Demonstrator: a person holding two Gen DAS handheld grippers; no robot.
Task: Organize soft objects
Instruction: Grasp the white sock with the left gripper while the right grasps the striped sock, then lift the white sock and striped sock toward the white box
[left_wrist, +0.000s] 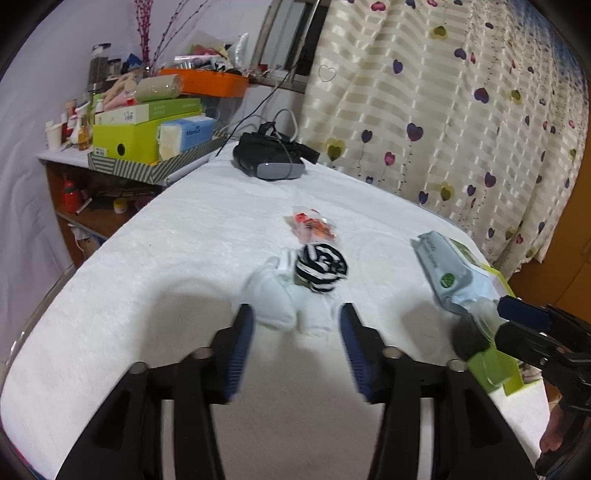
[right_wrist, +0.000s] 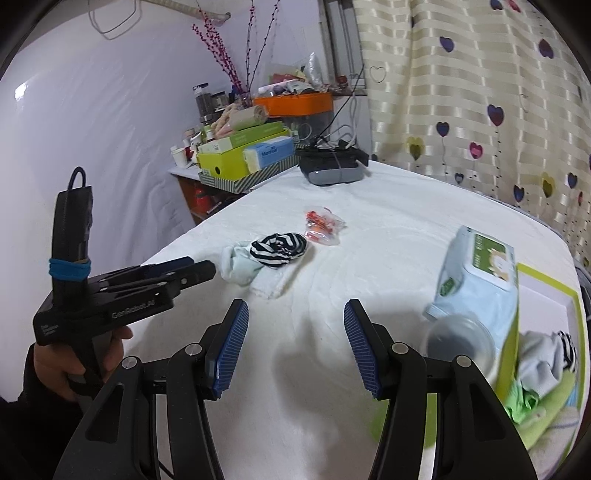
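Note:
A black-and-white striped sock roll (left_wrist: 322, 267) lies on the white bed cover beside pale white socks (left_wrist: 275, 299); both also show in the right wrist view, the striped roll (right_wrist: 277, 248) and the pale socks (right_wrist: 240, 267). My left gripper (left_wrist: 297, 314) is open, just short of the pale socks, empty. My right gripper (right_wrist: 295, 314) is open and empty over bare cover. A green-rimmed box (right_wrist: 546, 354) at the right holds several soft clothes (right_wrist: 543, 369). A pale blue wipes pack (right_wrist: 480, 277) leans on its rim.
A clear bag of orange bits (right_wrist: 323, 225) lies past the socks. A black and grey headset (right_wrist: 332, 166) with cables sits at the bed's far end. A cluttered shelf (left_wrist: 147, 140) stands at far left, a heart-print curtain (left_wrist: 443, 110) behind. A clear cup (right_wrist: 458, 336) lies by the box.

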